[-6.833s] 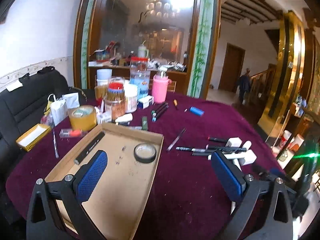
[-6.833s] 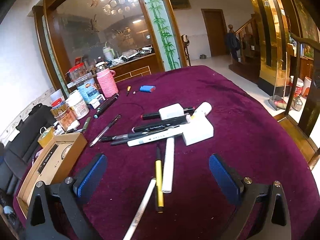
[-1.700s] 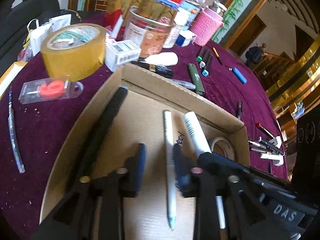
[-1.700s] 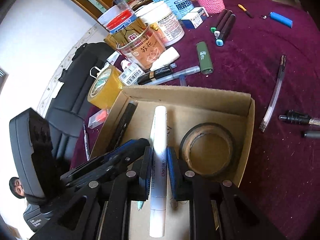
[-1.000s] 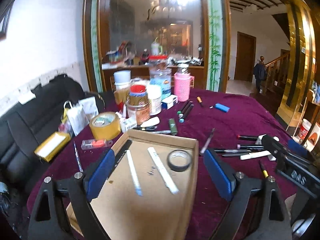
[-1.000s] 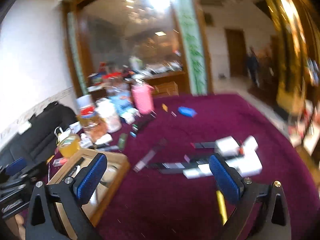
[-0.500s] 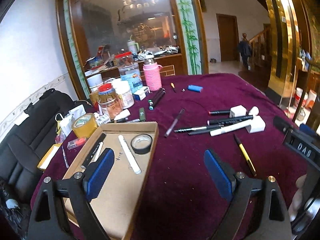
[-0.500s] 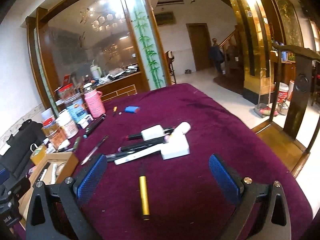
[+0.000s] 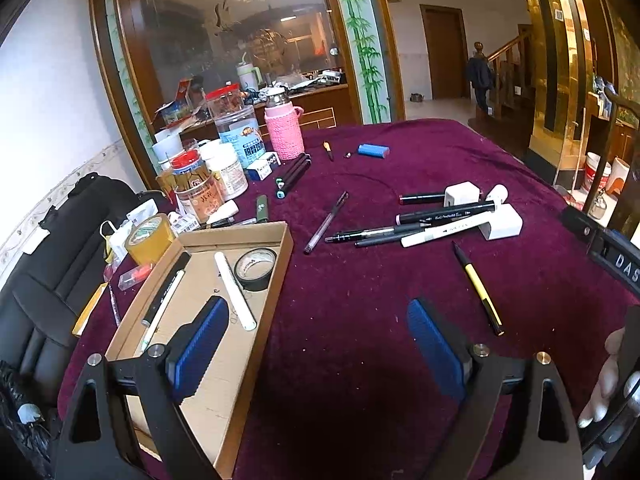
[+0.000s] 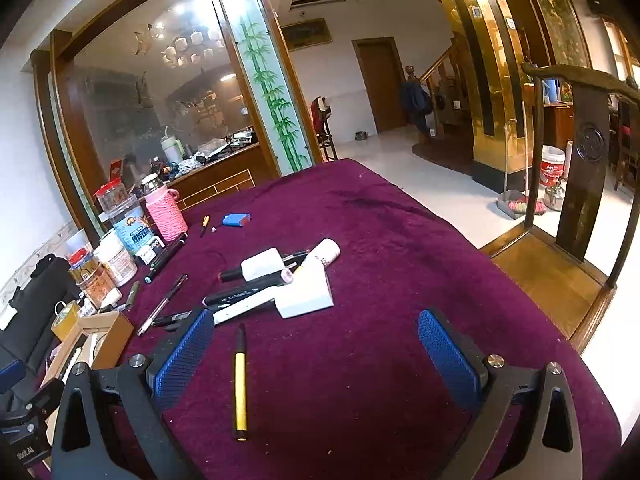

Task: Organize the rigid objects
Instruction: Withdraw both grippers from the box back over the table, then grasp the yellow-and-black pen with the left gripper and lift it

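Both the left gripper (image 9: 324, 344) and right gripper (image 10: 320, 354) hover wide open and empty; a yellow pen (image 10: 240, 384) lies between the right one's fingers on the table (image 10: 380, 232)

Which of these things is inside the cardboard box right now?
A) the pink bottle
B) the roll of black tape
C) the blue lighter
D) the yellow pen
B: in the left wrist view the roll of black tape lies inside the cardboard box, while the yellow pen, blue lighter and pink bottle all sit outside it on the purple cloth.
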{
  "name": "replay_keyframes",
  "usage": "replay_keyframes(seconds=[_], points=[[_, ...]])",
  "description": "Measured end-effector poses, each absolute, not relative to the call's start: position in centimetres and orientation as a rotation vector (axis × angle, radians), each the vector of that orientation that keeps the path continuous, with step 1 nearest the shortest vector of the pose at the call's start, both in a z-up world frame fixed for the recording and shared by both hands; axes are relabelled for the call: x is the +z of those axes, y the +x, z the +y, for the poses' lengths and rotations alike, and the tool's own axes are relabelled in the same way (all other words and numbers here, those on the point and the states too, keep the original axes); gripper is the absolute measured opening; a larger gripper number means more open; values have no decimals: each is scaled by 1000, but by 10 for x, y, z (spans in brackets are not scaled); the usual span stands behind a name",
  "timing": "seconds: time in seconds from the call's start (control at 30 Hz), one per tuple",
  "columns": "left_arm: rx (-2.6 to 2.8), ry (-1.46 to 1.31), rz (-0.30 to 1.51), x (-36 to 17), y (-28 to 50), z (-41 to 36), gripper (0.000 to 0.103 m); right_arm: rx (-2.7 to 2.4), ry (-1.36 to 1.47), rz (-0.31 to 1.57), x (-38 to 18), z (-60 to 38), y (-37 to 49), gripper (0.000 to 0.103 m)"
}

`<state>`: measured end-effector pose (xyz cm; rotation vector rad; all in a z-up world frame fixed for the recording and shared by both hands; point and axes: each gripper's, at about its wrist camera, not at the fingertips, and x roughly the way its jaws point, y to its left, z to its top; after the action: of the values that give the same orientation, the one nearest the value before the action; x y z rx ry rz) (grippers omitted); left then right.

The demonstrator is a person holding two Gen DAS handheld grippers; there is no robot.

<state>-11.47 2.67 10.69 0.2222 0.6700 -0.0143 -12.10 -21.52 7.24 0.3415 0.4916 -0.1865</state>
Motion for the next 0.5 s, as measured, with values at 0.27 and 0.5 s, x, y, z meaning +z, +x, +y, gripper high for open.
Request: replay_keyframes(seconds=[0.27, 0.5], points=[[-32, 230, 719, 94, -103, 16, 91, -218, 273, 502, 80, -232, -89, 103], [-116, 142, 844, 73, -82, 11, 90, -264, 263, 503, 66, -246, -63, 102]])
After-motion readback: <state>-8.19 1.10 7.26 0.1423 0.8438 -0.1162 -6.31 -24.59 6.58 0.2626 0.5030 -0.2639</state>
